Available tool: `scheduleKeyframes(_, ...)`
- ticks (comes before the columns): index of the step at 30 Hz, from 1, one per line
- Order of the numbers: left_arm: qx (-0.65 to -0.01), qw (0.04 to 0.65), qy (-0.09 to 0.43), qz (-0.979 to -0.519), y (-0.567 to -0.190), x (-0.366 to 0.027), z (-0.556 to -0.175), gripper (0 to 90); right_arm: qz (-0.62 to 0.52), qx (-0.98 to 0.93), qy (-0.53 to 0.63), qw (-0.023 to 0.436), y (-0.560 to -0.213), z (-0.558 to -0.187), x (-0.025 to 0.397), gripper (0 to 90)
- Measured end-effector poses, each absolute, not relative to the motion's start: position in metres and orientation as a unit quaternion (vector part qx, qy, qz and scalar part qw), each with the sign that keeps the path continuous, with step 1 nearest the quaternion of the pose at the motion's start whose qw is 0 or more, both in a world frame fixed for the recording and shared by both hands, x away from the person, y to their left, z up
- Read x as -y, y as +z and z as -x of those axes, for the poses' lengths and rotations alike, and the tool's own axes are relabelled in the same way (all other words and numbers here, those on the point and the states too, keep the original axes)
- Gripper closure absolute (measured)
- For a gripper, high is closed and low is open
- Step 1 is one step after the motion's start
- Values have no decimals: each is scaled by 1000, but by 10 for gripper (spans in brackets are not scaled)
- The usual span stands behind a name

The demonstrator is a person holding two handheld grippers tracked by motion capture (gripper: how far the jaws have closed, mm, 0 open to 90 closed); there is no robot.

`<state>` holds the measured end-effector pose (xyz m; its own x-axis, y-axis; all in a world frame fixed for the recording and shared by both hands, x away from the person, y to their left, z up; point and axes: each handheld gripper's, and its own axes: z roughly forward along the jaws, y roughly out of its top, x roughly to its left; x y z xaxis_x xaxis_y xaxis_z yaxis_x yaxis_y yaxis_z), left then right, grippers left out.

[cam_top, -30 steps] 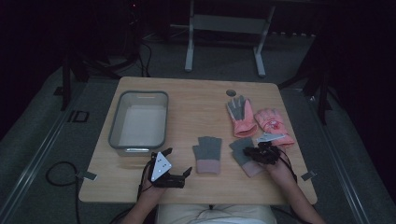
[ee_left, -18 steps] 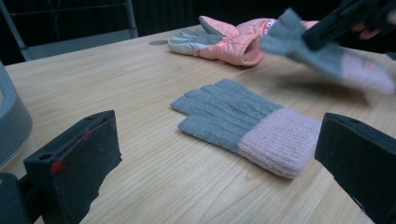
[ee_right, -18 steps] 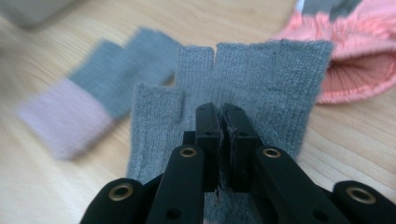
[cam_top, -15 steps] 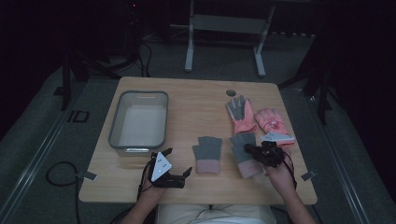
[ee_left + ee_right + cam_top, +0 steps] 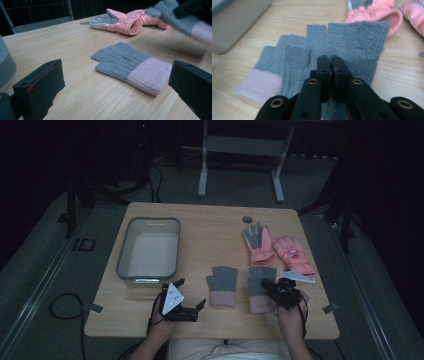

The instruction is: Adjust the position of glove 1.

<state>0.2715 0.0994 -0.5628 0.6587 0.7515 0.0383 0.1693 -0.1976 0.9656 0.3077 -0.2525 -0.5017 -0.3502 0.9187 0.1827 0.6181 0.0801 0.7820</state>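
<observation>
Wooden table (image 5: 210, 227) carries a grey bin (image 5: 148, 247) far left and two pink ski gloves (image 5: 277, 247) far right. Between them, near the person, lies one grey knit glove (image 5: 222, 286); its mate (image 5: 260, 287), just right, is pinched in the right gripper (image 5: 280, 292) and seems lifted. Best to carry it low and level so the fabric doesn't slip. The left gripper (image 5: 187, 295) rests released, jaws wide apart.

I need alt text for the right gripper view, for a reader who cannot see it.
The right gripper, fingers shut, pinches a grey knit glove above a wooden table. A second grey glove with a pink cuff lies left; pink gloves lie beyond.
</observation>
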Motion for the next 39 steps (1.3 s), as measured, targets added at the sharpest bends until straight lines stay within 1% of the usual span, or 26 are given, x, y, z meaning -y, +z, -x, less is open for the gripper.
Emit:
scheduleKeyframes(2, -316, 548, 266, -728, -563, -99, -271, 0, -554, -704, 401, 189, -511, -309, 254, 860)
scheduleKeyframes(5, -315, 548, 267, -728, -563, -99, -271, 0, -569, -698, 392, 187, -520, -313, 256, 860)
scheduleKeyframes(8, -315, 547, 267, -728, -563, -99, -271, 0, -573, -697, 390, 185, -523, -314, 257, 860)
scheduleKeyframes(10, -315, 548, 266, -728, -563, -99, -271, 0, -578, -700, 376, 184, -538, -320, 255, 858)
scheduleKeyframes(13, -314, 547, 268, -728, -563, -99, -271, 0, -582, -705, 363, 183, -547, -326, 254, 851)
scheduleKeyframes(19, -313, 547, 268, -729, -563, -99, -271, 0, -582, -706, 361, 179, -552, -330, 255, 818)
scheduleKeyframes(20, -314, 548, 268, -728, -563, -99, -271, 0, -580, -708, 360, 182, -548, -330, 256, 758)
scheduleKeyframes(23, -313, 547, 269, -728, -563, -99, -271, 0, -566, -718, 362, 182, -542, -331, 260, 721)
scheduleKeyframes(26, -312, 547, 270, -728, -563, -99, -270, 0, -540, -741, 367, 156, -537, -336, 266, 661)
scheduleKeyframes(30, -313, 548, 269, -728, -563, -98, -271, 0, -515, -762, 362, 154, -532, -341, 270, 634)
scheduleKeyframes(36, -313, 547, 270, -728, -563, -98, -270, 0, -432, -819, 344, 153, -530, -344, 278, 563)
scheduleKeyframes(39, -314, 547, 268, -728, -563, -98, -271, 0, -420, -830, 338, 144, -533, -342, 280, 559)
